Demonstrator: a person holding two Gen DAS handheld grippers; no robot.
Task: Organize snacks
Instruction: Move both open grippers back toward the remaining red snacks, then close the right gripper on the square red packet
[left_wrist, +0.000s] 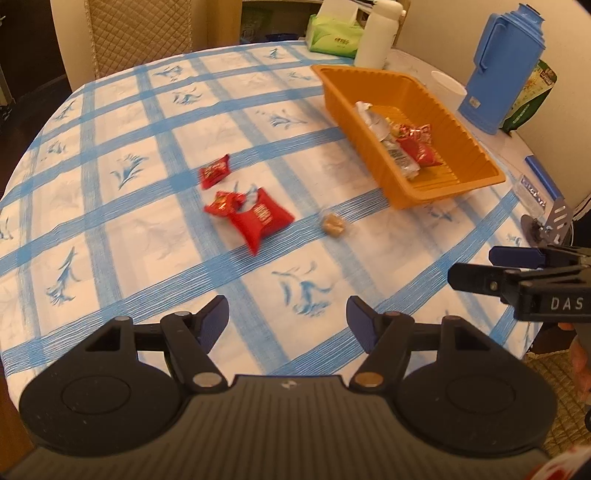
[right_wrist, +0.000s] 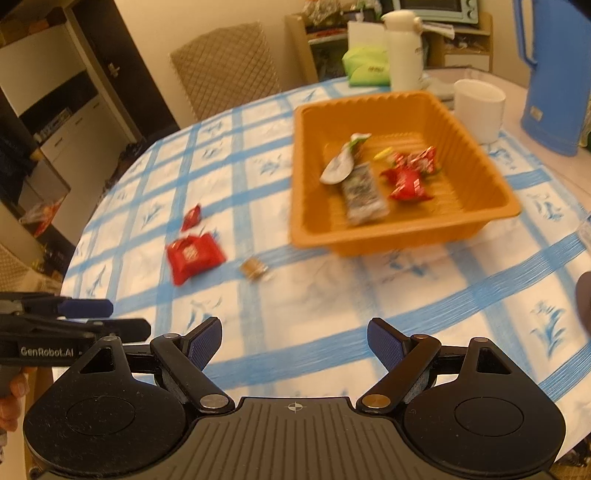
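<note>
An orange tray (left_wrist: 436, 192) (right_wrist: 402, 232) on the checked tablecloth holds several wrapped snacks, red and silver ones among them. Loose on the cloth lie a large red packet (left_wrist: 260, 219) (right_wrist: 194, 254), a smaller red packet (left_wrist: 223, 202) touching it, another small red packet (left_wrist: 214, 171) (right_wrist: 192, 217) behind, and a small brown sweet (left_wrist: 331, 223) (right_wrist: 253, 267). My left gripper (left_wrist: 287, 317) hovers open over the cloth, short of the red packets, nothing between its fingers. My right gripper (right_wrist: 294, 339) is open too and empty, in front of the tray. Each gripper shows at the edge of the other's view.
A blue jug (left_wrist: 498, 70) (right_wrist: 554, 85), a white cup (right_wrist: 478, 109), a white bottle (left_wrist: 376, 37) and a green tissue pack (left_wrist: 332, 35) stand behind the tray. A quilted chair (right_wrist: 225, 70) is at the table's far side. The table edge runs close on the right.
</note>
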